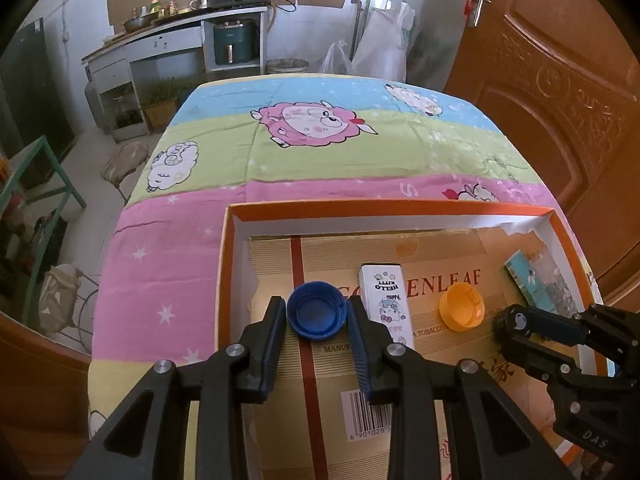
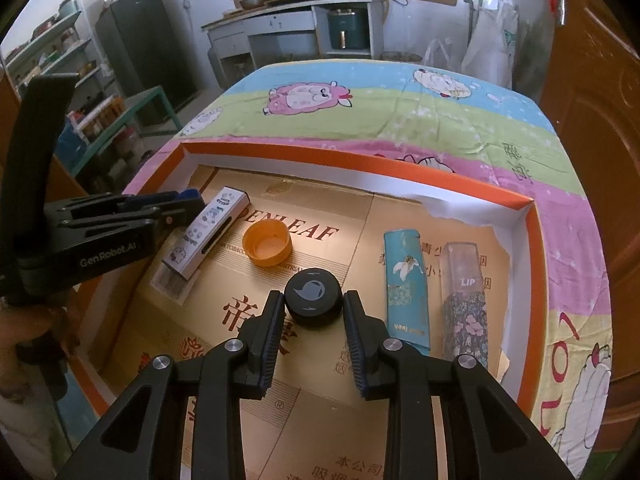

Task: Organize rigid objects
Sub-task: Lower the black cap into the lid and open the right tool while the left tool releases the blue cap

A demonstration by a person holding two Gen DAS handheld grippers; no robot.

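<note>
An orange-rimmed tray (image 1: 384,209) lined with cardboard lies on a cartoon quilt. In the left wrist view my left gripper (image 1: 316,312) is shut on a blue bottle cap (image 1: 316,314), its hollow side up, just over the cardboard. In the right wrist view my right gripper (image 2: 314,300) is shut on a black round cap (image 2: 314,294). An orange cap (image 1: 462,311) (image 2: 267,246) and a white Hello Kitty box (image 1: 390,304) (image 2: 208,236) lie between the two grippers. The left gripper (image 2: 186,200) also shows at the left of the right wrist view.
A teal box (image 2: 404,284) and a clear-topped floral LIP box (image 2: 464,300) lie side by side at the tray's right (image 2: 532,240). The quilt (image 1: 280,152) stretches beyond the tray. A wooden door (image 1: 560,100) stands to the right; kitchen counter and shelves are behind.
</note>
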